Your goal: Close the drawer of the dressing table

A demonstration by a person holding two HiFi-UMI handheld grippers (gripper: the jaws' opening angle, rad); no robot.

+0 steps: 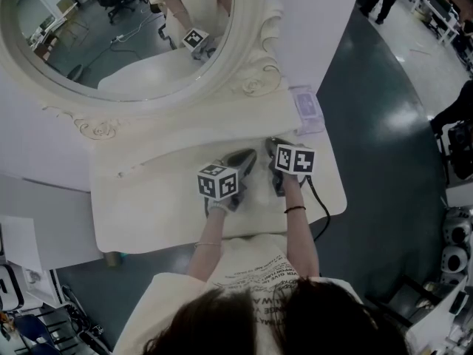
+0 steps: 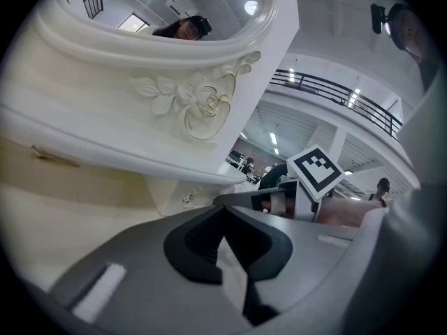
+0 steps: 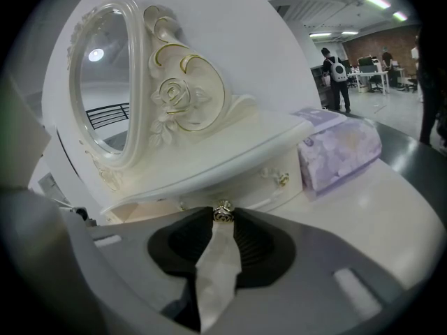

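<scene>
We hold right gripper pinched on knob of drawer, pulled partly out of dressing table straight ahead; our push should run along jaws. Left gripper closed, empty (farther back, beside it).

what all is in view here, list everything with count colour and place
carved wooden dressing table: one, cream, under both grippers
oval framed mirror: one, cream frame, at the table's back
small ajar drawer: one, cream, under the mirror shelf
round metal drawer knobs: two, gold, one between the right jaws, one further right on the drawer unit
soft tissue pack: one, lilac, on the table top beside the drawers
bystander with backpack: one, dark clothes, far off in the hall
left gripper: one, grey, jaw tips together, nothing between
right gripper: one, grey, closed on the knob
person's hands: two, left, right, behind the marker cubes
</scene>
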